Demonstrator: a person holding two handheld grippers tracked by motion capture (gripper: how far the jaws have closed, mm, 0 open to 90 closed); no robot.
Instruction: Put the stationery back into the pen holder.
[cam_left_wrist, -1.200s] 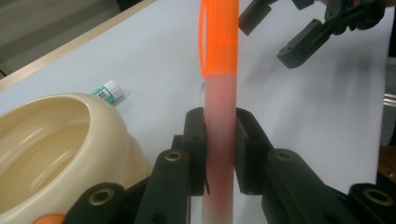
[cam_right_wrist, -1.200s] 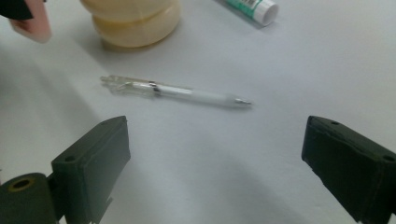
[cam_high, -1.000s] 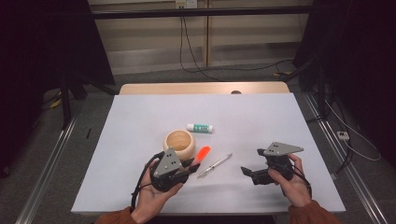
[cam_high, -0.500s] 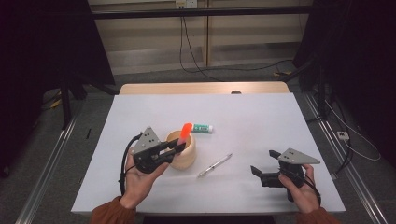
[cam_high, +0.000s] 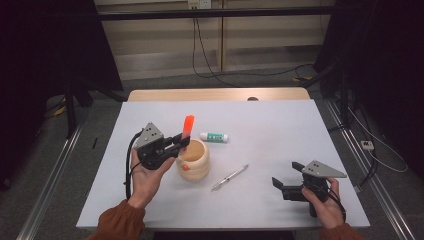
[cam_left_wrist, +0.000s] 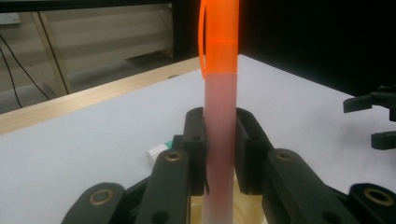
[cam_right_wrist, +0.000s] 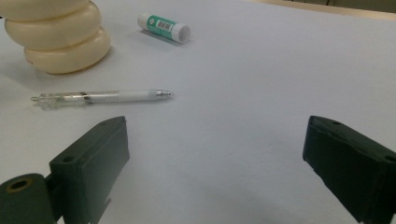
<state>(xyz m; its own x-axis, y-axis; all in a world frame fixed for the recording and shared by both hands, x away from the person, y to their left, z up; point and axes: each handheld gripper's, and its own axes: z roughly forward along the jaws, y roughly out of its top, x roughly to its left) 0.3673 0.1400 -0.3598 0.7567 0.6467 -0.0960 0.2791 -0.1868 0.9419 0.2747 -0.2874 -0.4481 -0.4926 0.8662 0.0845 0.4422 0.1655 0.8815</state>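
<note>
Orange-capped marker clamped upright in left gripper right over cream holder, lined up to drop in; right gripper empty, jaws wide, parked near clear pen.

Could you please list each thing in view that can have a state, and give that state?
Left tongs: shut on the orange-capped marker.
Orange-capped marker: capped, upright, held above the cream holder's mouth.
Cream holder: upright on the table.
Right tongs: open, nothing between them.
Clear pen: lying flat on the table.
Glue stick: capped, lying on its side.
</note>
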